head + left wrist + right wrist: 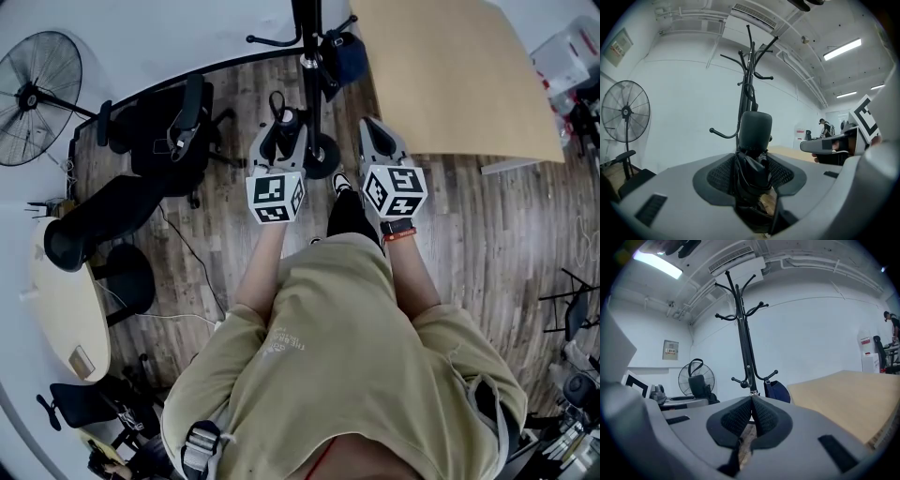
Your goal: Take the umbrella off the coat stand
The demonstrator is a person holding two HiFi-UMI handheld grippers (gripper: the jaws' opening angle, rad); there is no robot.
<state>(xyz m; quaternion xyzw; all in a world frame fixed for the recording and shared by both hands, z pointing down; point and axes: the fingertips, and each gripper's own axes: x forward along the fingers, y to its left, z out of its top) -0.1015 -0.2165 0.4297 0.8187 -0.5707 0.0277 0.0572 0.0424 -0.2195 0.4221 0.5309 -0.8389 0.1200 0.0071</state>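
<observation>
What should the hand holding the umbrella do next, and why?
Probably draw the left gripper back, away from the black metal coat stand. It is shut on the black folded umbrella, which seems clear of the hooks, but the stand is close ahead.

Umbrella (754, 136) in left claw (279, 131), coat stand (307, 33) ahead, fan (37, 94) left, table (450, 75) right.

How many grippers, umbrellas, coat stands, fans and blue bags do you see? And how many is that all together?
grippers: 2, the left gripper and the right gripper
umbrella: 1
coat stand: 1
fan: 1
blue bag: 1
total: 6
</observation>
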